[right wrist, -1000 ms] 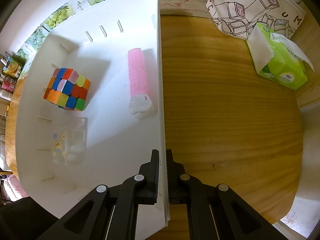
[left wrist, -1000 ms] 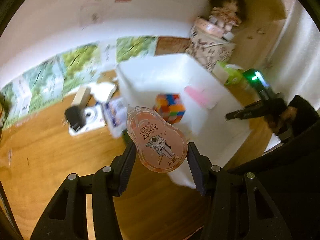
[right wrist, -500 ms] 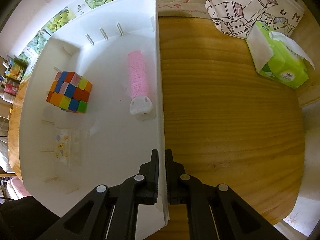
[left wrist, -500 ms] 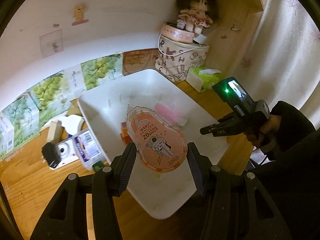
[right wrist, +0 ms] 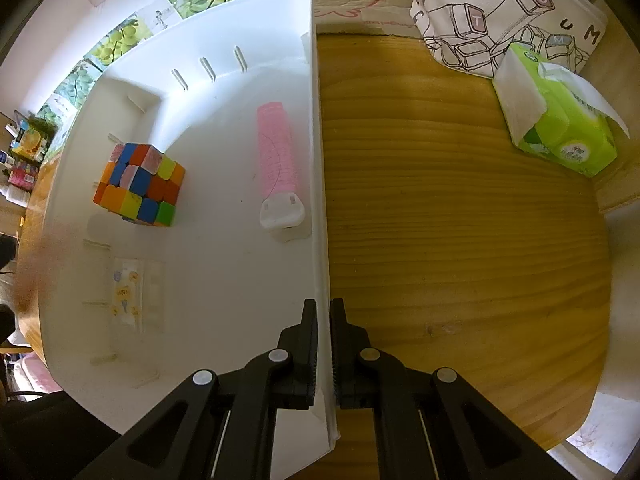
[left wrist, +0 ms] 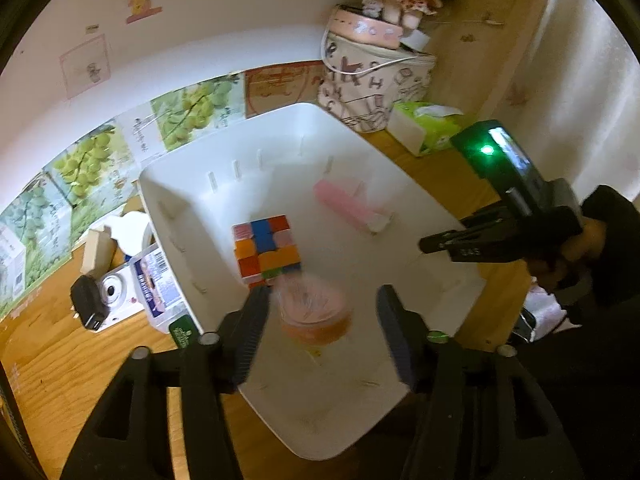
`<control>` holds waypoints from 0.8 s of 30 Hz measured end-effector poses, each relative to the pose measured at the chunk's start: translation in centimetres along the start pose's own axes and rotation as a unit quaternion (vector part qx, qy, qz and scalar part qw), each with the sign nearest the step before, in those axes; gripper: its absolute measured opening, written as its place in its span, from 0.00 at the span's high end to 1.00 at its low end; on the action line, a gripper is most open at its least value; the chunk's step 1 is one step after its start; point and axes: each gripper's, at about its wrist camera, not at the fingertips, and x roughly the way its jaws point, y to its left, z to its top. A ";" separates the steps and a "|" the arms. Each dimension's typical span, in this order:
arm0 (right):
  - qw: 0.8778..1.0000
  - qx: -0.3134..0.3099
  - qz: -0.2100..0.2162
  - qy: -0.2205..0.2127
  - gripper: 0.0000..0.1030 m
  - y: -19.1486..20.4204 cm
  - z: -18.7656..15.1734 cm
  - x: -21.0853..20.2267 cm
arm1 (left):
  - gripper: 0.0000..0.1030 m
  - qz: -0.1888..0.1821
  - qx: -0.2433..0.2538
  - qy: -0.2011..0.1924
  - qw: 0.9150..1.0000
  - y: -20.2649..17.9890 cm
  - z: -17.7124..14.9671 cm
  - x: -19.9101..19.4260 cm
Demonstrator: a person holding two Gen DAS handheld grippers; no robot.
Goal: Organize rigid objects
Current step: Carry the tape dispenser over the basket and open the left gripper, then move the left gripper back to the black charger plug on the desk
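Spread wide, the left gripper (left wrist: 320, 320) hangs over the near end of the white bin (left wrist: 416, 184), its fingers (left wrist: 250, 328) holding nothing. Between them, a blurred orange correction-tape dispenser (left wrist: 316, 312) shows against the bin floor, clear of both pads; whether it rests on the floor cannot be told.

Left of the bin, on the wooden table (right wrist: 460, 240), lie a white camera with a black strap piece (left wrist: 108, 296) and a labelled packet (left wrist: 154, 284) just beside the bin's left wall. Inside the bin, a colourful puzzle cube (right wrist: 138, 184) sits toward its left side, just beyond the dispenser in the left wrist view. A pink tube with a white cap (right wrist: 278, 168) lies along the bin's right wall, cap toward the near end.

At the bin's right wall, the right gripper (right wrist: 323, 320) is pinched on the rim, one finger inside and one outside. Right of the bin, a green tissue pack (right wrist: 560, 128) stands near a printed canvas bag (right wrist: 500, 12).
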 end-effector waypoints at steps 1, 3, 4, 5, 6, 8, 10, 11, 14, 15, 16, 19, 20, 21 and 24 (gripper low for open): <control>1.000 -0.001 -0.001 0.000 0.94 0.1 0.1 0.0 | 0.27 0.005 -0.005 -0.001 1.000 0.1 0.0 0.0; 1.000 -0.001 -0.002 0.001 0.94 0.1 0.1 0.0 | 0.24 0.020 -0.014 -0.003 1.000 0.4 -0.1 0.0; 1.000 0.000 -0.002 0.001 0.94 0.1 0.1 0.1 | 0.23 0.027 -0.016 -0.004 1.000 0.5 -0.1 0.0; 1.000 -0.001 -0.002 0.001 0.94 0.1 0.1 0.1 | 0.23 0.036 -0.019 -0.005 0.999 0.6 -0.1 0.0; 1.000 -0.001 -0.002 0.001 0.94 0.2 0.2 0.1 | 0.23 0.046 -0.024 -0.008 0.999 0.8 -0.2 -0.1; 1.000 -0.004 -0.004 0.003 0.94 0.3 0.2 0.2 | 0.23 0.056 -0.036 -0.013 0.998 1.2 -0.3 -0.2; 1.000 -0.007 -0.006 0.004 0.94 0.5 0.3 0.3 | 0.23 0.062 -0.048 -0.017 0.997 1.6 -0.4 -0.3; 1.000 -0.009 -0.007 0.006 0.94 0.6 0.4 0.3 | 0.23 0.067 -0.057 -0.020 0.996 1.8 -0.5 -0.4; 1.000 -0.011 -0.009 0.008 0.94 0.9 0.5 0.4 | 0.23 0.082 -0.087 -0.033 0.992 2.7 -0.7 -0.9; 1.000 -0.010 -0.009 0.008 0.94 0.9 0.5 0.4 | 0.23 0.086 -0.098 -0.037 0.991 3.0 -0.7 -1.1; 1.000 -0.010 -0.009 0.008 0.94 1.0 0.6 0.5 | 0.23 0.090 -0.108 -0.040 0.989 3.4 -0.8 -1.3; 1.000 -0.013 -0.011 0.009 0.94 1.1 0.6 0.5 | 0.23 0.109 -0.142 -0.054 0.982 4.6 -1.1 -1.9; 1.000 -0.015 -0.013 0.011 0.94 1.2 0.7 0.6 | 0.23 0.114 -0.152 -0.057 0.980 5.0 -1.2 -2.0; 1.000 -0.017 -0.014 0.012 0.94 1.3 0.7 0.6 | 0.23 0.121 -0.166 -0.061 0.977 5.6 -1.3 -2.2; 1.000 -0.021 -0.018 0.015 0.94 1.7 0.8 0.8 | 0.23 0.134 -0.200 -0.069 0.968 7.0 -2.0 -2.8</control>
